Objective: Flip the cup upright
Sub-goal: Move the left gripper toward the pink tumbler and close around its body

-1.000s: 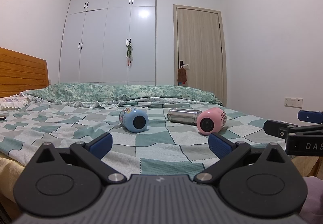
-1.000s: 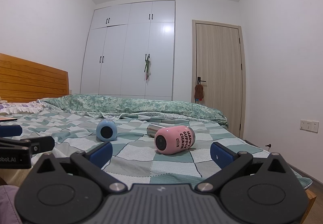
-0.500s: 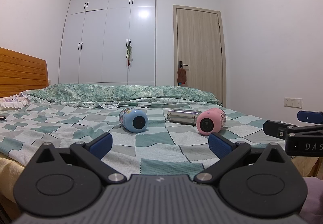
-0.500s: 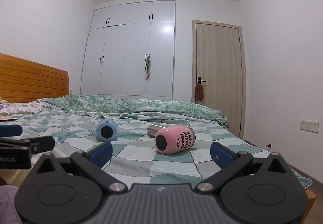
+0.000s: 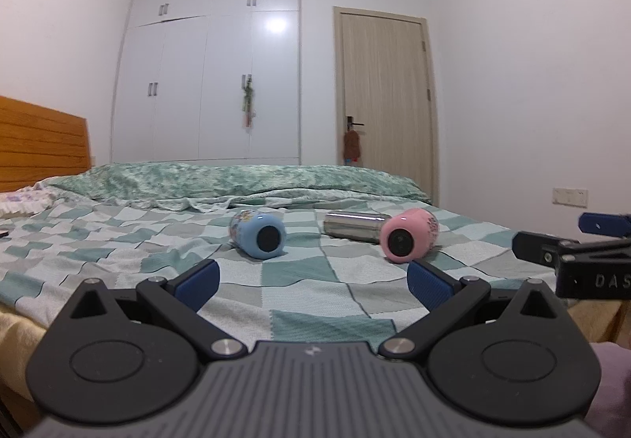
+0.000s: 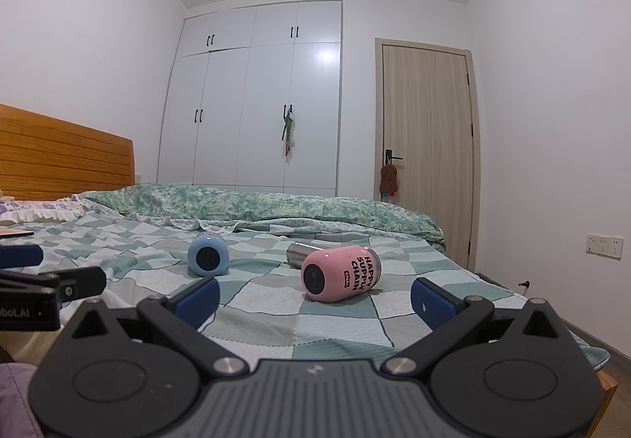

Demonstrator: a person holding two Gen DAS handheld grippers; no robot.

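Both the left gripper and right gripper hang spread and empty short of the pink cup lying on the bed; it looks smooth, rigid, probably roll-prone, so pinch mid-barrel.

My left gripper: matte black linkage arms on round pivot housings, silver screw heads, ribbed grey centre plate, blue ribbed fingertips. My right gripper: identical build, blue fingertips; white lettering "DAS" marks its black side where the left camera sees it.
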